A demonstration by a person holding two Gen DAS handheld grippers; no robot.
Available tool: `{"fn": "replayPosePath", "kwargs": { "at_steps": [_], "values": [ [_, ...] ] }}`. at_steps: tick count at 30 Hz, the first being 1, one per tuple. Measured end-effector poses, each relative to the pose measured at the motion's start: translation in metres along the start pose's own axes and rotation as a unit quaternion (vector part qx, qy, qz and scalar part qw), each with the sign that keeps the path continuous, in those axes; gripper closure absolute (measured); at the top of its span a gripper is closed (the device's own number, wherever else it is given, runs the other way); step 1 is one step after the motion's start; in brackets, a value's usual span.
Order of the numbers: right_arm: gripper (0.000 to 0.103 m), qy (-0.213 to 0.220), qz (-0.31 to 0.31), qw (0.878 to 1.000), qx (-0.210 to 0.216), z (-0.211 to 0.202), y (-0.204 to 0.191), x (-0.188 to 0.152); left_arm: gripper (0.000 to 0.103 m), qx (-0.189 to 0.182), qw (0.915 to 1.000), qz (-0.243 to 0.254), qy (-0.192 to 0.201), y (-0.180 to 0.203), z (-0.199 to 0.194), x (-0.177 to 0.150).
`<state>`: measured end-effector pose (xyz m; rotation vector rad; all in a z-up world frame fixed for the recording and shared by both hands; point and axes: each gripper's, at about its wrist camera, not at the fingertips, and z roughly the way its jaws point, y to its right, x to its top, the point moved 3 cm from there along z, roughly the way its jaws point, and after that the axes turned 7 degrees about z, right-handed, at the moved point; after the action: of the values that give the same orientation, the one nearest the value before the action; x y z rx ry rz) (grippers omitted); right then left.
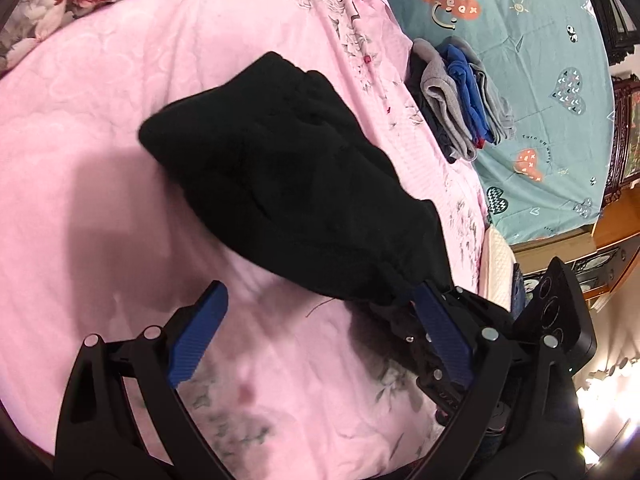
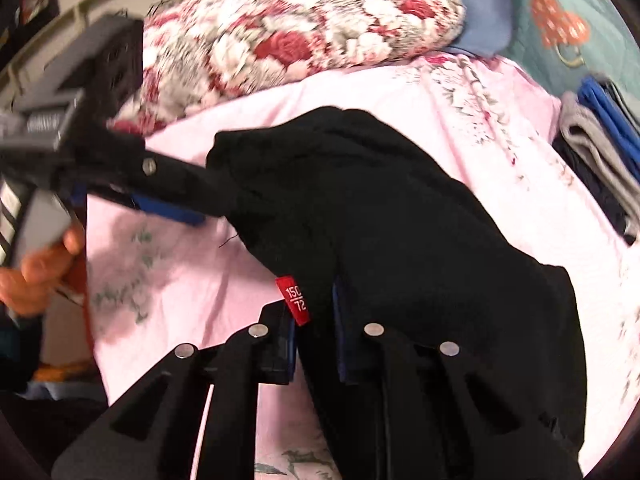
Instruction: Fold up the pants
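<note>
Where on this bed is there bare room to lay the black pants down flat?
The widest free patch is pink bedspread, bordered by the floral pillow and black pants. It is crowded by the stack of folded clothes on the teal sheet.

A home bedroom: a bed (image 1: 100, 128) under a pink quilt, a flowered pillow (image 2: 304, 28) at the far end, folded clothes (image 1: 460, 96) stacked right, dark wooden furniture (image 1: 624, 128) beyond.

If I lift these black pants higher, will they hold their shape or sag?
Likely sag: the black fabric pants already drape limp between the right gripper and the pink quilted bedspread. Probably light, and the folds may slip loose.
</note>
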<state>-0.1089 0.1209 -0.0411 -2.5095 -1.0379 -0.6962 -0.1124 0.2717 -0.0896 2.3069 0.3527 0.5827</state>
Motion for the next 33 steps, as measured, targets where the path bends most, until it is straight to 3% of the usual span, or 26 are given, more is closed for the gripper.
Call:
{"fn": "replayPosePath", "kwargs": {
  "at_steps": [6, 13, 21, 26, 30, 33],
  "values": [
    [0.088, 0.002, 0.025, 0.999, 0.023, -0.002, 0.005, 0.0, 0.007, -0.029, 0.9992, -0.027, -0.006, 0.007, 0.022, 0.003],
    [0.088, 0.006, 0.001, 1.0, 0.006, -0.003, -0.005, -0.004, 0.007, -0.01, 0.9963, -0.061, 0.059, -0.003, 0.022, 0.016],
    [0.088, 0.006, -0.022, 1.0, -0.017, -0.001, -0.013, -0.009, 0.012, 0.01, 0.9948, -0.062, 0.08, -0.008, 0.022, 0.026],
    [0.087, 0.002, -0.039, 0.999, -0.028, 0.002, -0.019, -0.013, 0.044, 0.026, 0.994, -0.074, 0.076, -0.021, 0.023, 0.03],
    [0.086, -0.002, -0.043, 0.999, -0.027, 0.006, -0.022, -0.016, 0.059, 0.03, 0.9933, -0.084, 0.073, -0.029, 0.021, 0.03],
    [0.074, -0.01, -0.049, 0.998, -0.03, 0.01, -0.024, -0.018, 0.071, 0.042, 0.993, -0.083, 0.073, -0.031, 0.021, 0.029]
  ]
}}
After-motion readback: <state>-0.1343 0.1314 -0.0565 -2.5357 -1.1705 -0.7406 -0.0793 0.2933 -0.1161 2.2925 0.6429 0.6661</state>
